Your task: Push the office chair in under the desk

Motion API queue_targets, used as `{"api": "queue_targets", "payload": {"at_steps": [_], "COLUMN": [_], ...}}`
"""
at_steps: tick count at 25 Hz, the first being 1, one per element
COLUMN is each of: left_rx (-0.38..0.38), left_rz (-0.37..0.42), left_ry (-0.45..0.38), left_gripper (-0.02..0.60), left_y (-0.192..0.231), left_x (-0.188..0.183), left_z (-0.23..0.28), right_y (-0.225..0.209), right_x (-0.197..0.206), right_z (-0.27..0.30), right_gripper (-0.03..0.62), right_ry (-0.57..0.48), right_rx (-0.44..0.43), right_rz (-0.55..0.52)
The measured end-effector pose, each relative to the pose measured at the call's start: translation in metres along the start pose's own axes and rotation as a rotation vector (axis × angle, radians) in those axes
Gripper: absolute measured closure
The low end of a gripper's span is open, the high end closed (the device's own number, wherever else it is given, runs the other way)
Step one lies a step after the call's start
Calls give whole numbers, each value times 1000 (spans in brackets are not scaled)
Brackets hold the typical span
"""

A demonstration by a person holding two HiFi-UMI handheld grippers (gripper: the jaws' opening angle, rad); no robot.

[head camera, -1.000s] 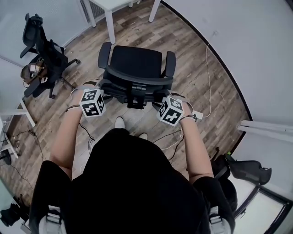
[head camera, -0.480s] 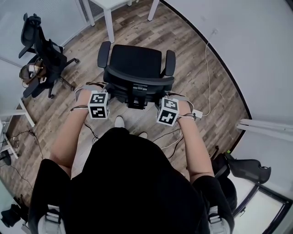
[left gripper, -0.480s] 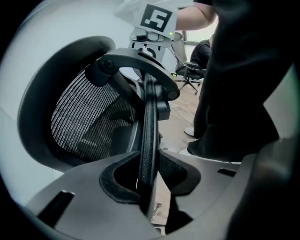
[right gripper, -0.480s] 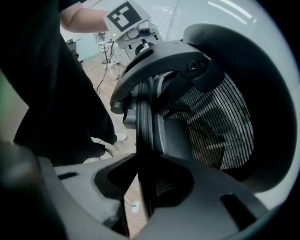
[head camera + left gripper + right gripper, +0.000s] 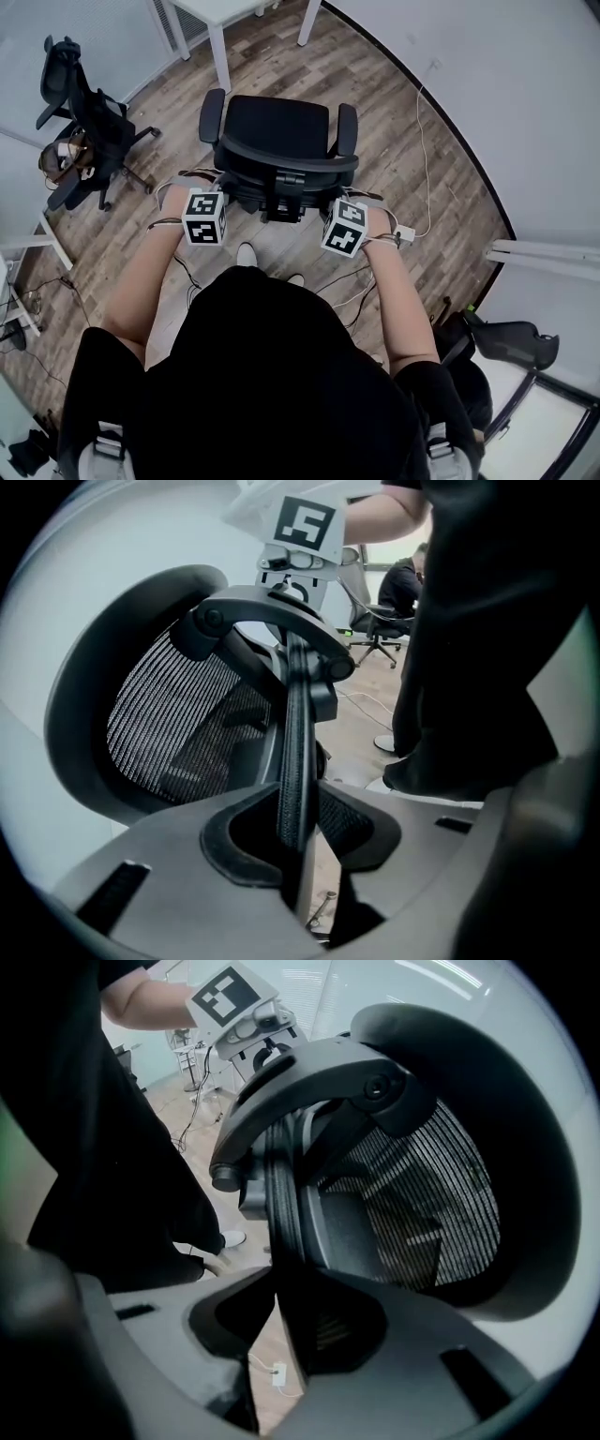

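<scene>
The black mesh-backed office chair (image 5: pixel 277 129) stands on the wood-plank floor (image 5: pixel 394 178) directly ahead of the person. Its seat is turned away from them and its backrest (image 5: pixel 281 169) is nearest, running crosswise between the two hands. The left gripper (image 5: pixel 298 841) has just been closing and now pinches the backrest's mesh rim near its left end. The right gripper (image 5: pixel 292 1321) has closed likewise and clamps the same rim near the right end. The white desk (image 5: pixel 217 52) lies beyond the chair, at the top of the head view and offset to the left, so the push should go forward and slightly leftward. The left hand is on the side nearer the desk leg, which stands near the chair's left armrest (image 5: pixel 211 111). The seat is not yet under the desk. In view are one desk ahead, two grippers, the chair in hand and a second black office chair (image 5: pixel 80 122) well apart at left. There may be part of a third at lower right, though too little shows to be sure.
</scene>
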State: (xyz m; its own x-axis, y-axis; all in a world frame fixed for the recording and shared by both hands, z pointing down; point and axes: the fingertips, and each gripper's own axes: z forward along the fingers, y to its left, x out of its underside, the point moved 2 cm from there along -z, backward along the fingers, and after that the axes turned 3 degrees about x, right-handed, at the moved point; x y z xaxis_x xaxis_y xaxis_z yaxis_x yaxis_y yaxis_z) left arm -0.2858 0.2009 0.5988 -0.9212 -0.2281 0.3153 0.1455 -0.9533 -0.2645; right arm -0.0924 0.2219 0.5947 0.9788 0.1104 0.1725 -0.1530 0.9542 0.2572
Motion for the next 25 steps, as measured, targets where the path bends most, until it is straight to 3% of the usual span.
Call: {"api": "queue_targets", "payload": {"at_steps": [16,25], "left_rx": [-15,-29], "left_rz": [56,47], "left_ry": [-30,-25], "left_gripper": [477,471], "left_y": [55,95], "left_x": [14,14], "left_z": [11,20], "right_y": [-48,-88], "right_x": [-7,-4], "right_z": [17,22], "right_gripper": [482,480], "right_ry": [40,22], "right_rx": [47,45], "right_rz": [109,117]}}
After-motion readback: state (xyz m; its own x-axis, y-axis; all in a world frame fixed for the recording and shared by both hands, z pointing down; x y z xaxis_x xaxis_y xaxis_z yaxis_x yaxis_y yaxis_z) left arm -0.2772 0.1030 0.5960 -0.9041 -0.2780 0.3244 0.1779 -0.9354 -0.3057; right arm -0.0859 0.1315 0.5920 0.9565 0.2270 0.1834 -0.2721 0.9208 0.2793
